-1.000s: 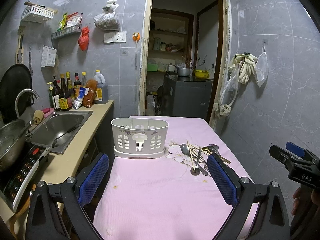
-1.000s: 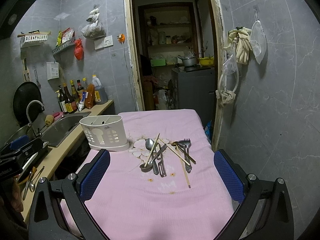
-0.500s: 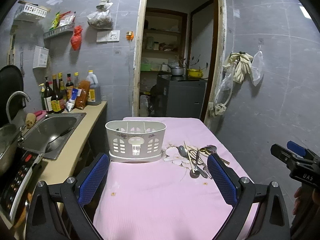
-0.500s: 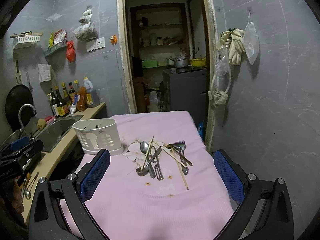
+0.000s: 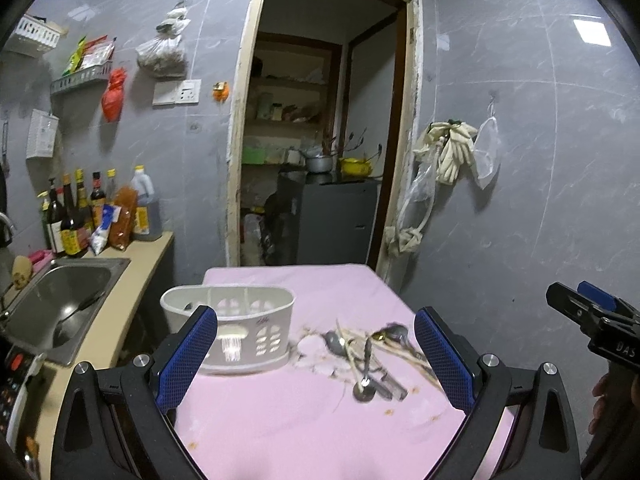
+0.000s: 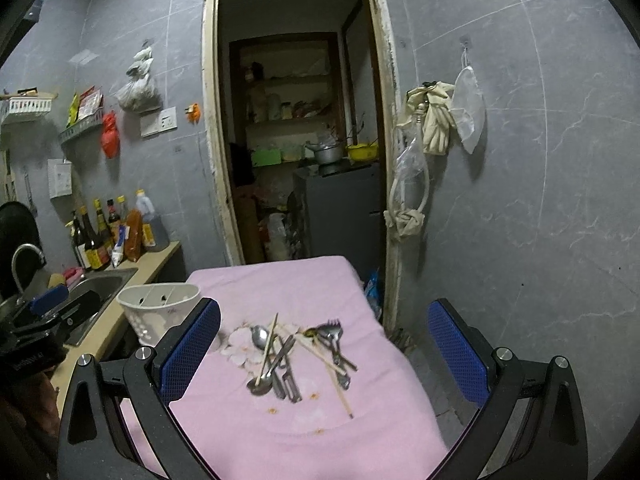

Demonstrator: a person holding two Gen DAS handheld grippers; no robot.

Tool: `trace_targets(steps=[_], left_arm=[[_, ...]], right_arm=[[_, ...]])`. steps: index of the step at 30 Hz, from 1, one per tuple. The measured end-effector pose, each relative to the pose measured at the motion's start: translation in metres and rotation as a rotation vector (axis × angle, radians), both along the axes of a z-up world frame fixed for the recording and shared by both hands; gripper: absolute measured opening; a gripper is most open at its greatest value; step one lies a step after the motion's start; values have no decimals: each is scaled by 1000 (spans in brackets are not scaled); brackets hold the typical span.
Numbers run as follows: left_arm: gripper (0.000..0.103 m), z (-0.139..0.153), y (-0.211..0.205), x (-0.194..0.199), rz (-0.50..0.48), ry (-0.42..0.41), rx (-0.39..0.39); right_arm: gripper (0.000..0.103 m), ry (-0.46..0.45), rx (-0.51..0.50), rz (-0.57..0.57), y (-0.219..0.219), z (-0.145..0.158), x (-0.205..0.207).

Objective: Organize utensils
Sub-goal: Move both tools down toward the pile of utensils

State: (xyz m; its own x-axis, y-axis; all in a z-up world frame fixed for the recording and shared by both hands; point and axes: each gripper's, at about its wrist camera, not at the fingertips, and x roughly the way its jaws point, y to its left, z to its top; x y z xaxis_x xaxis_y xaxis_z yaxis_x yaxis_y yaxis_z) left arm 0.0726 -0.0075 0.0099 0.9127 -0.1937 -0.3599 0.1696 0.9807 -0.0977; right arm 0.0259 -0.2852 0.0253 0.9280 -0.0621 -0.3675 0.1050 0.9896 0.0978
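Note:
A white slotted utensil caddy stands on the pink tablecloth, left of centre; it also shows in the right wrist view. A loose pile of spoons, forks and wooden chopsticks lies to its right, and shows in the left wrist view too. My left gripper is open and empty, held above the near part of the table. My right gripper is open and empty, above the near edge, facing the pile.
A counter with a steel sink and sauce bottles runs along the left. A doorway opens behind the table. A grey tiled wall with hanging gloves stands close on the right.
Both grippers have tilted upward and drawn back a little, so the table sits lower in both views. Nothing on the table has moved.

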Motion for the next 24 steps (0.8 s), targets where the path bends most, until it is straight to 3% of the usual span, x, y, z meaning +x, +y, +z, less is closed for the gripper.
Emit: trace_targets(steps=[6,13,19,24], left_arm=[[99,-4,-23,29,8,6,-1],[99,-15,-53,78,84,23,0],[99,-41,-81,126,122,81,18],[99,-75,-102,165,129,179,43]], right_arm=[[102,-17,-4,19,-27,3,36],[102,-13,-27,83,-57,-4,112],[102,99,20,146,-84,-43,183],[102,210,76,217,-96,-89,229]])
